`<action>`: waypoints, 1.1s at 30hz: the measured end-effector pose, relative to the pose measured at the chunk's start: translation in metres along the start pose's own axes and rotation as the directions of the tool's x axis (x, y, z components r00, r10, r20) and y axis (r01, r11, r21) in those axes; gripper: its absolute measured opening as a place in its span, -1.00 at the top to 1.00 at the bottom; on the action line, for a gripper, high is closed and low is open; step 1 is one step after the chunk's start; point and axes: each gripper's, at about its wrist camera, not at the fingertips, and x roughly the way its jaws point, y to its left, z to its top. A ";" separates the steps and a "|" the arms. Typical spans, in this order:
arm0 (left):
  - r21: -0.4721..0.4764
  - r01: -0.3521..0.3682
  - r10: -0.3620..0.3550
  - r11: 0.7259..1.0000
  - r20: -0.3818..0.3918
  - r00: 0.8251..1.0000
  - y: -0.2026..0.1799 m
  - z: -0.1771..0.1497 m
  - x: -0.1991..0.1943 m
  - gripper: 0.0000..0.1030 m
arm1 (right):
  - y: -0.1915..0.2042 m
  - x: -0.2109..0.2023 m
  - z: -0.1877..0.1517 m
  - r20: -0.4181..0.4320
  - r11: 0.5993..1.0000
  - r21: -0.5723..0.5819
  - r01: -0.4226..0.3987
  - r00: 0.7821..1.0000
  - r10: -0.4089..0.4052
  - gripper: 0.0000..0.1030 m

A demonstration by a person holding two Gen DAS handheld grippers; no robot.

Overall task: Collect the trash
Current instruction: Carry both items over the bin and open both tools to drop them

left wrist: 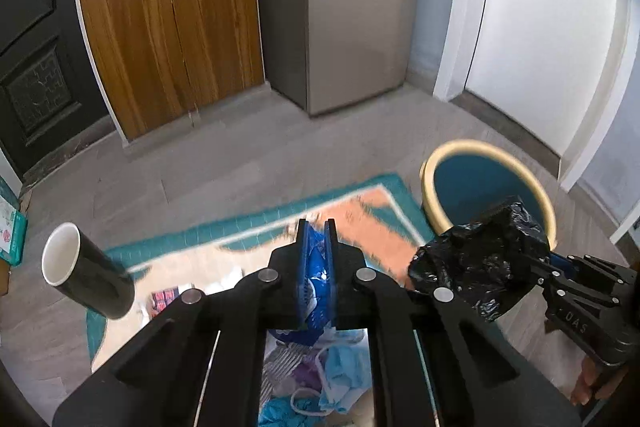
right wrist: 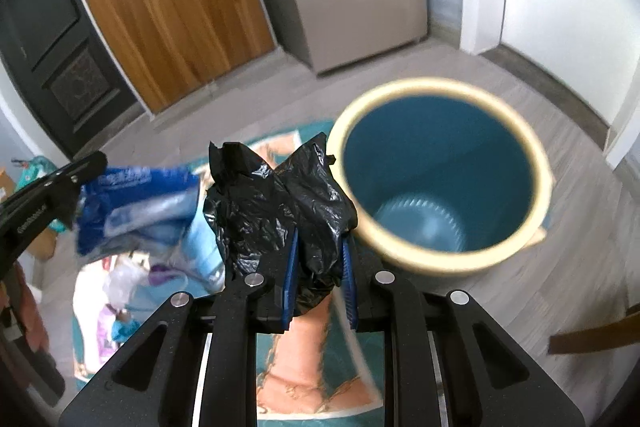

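Note:
My left gripper (left wrist: 316, 227) is shut on a crumpled blue plastic wrapper (left wrist: 314, 279), which hangs above the patterned rug (left wrist: 360, 211). The right wrist view shows the same wrapper (right wrist: 136, 199) dangling from the left gripper (right wrist: 76, 187). My right gripper (right wrist: 318, 239) is shut on a wad of black plastic bag (right wrist: 280, 199), held just left of the blue bin with a cream rim (right wrist: 536, 155). The bin looks empty inside. Below both grippers, a pile of loose trash (left wrist: 320, 367) lies on the rug, also seen as the trash pile (right wrist: 128, 279).
A black paper cup (left wrist: 84, 267) with a white inside lies on its side at the rug's left edge. Behind stand a wooden cabinet (left wrist: 168, 27), a steel fridge (left wrist: 352, 19), a dark door (left wrist: 28, 47) and a white door (left wrist: 552, 27). A chair leg (right wrist: 592, 335) is at the right.

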 end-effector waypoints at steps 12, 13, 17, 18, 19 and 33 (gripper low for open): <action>0.024 0.103 -0.106 0.994 0.140 0.984 -0.046 0.052 -0.018 1.00 | -0.083 -0.042 0.080 0.103 0.993 0.102 0.067 0.992 -0.077 0.60; 0.038 0.113 -0.117 0.993 0.135 0.984 -0.052 0.053 -0.015 1.00 | -0.090 -0.039 0.082 0.105 0.991 0.105 0.082 0.990 -0.093 0.60; 0.090 0.123 -0.129 0.988 0.062 0.990 -0.066 0.050 0.003 1.00 | -0.115 -0.014 0.071 0.049 0.982 0.171 0.075 0.995 -0.084 0.60; 0.098 0.131 -0.135 0.987 0.038 0.990 -0.067 0.047 0.009 1.00 | -0.117 -0.007 0.070 0.027 0.981 0.185 0.064 0.997 -0.070 0.60; 0.102 0.144 -0.146 0.984 0.017 0.989 -0.066 0.043 0.014 1.00 | -0.121 -0.001 0.069 0.007 0.978 0.205 0.047 0.999 -0.049 0.60; 0.066 0.132 -0.113 0.989 -0.230 0.967 -0.052 0.002 0.115 -0.17 | -0.120 0.011 0.078 -0.002 0.979 0.203 0.003 1.000 -0.003 0.60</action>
